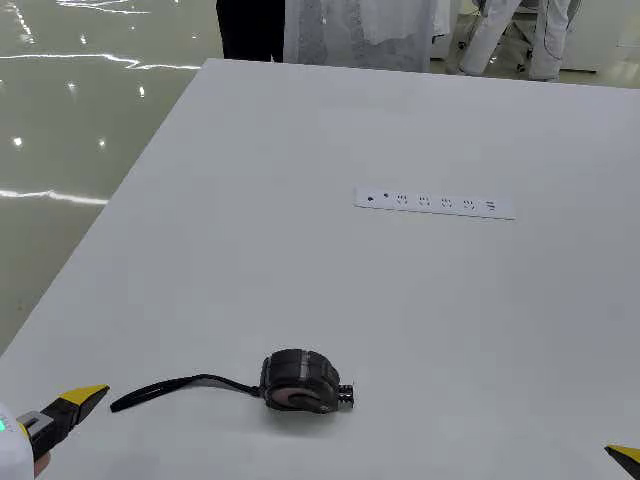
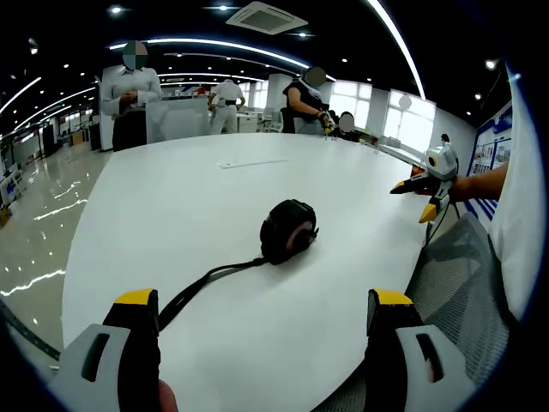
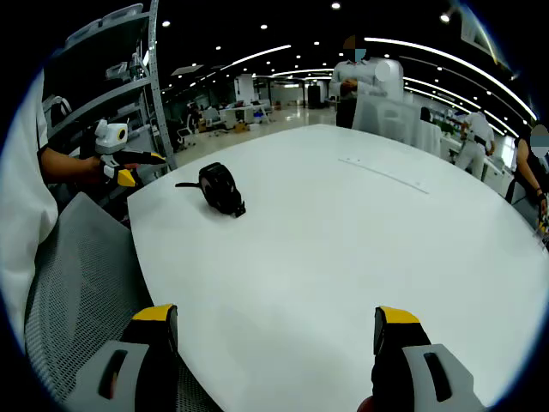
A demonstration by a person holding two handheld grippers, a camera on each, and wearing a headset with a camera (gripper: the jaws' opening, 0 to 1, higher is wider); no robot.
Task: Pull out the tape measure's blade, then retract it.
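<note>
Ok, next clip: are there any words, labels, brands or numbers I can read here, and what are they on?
No text is legible in these views.
Round black tape measure: pinkish round face, any print too blurred to read.
Flat white power strip: socket holes and a dark dot, no legible lettering.
Blue wall boards in the left gripper view: print too small to read.

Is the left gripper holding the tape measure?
No, the tape measure lies free on the table, ahead of the open left gripper.

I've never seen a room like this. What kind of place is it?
Probably a big open workshop or lab: a wide white workbench, a power strip on it, metal shelves nearby.
</note>
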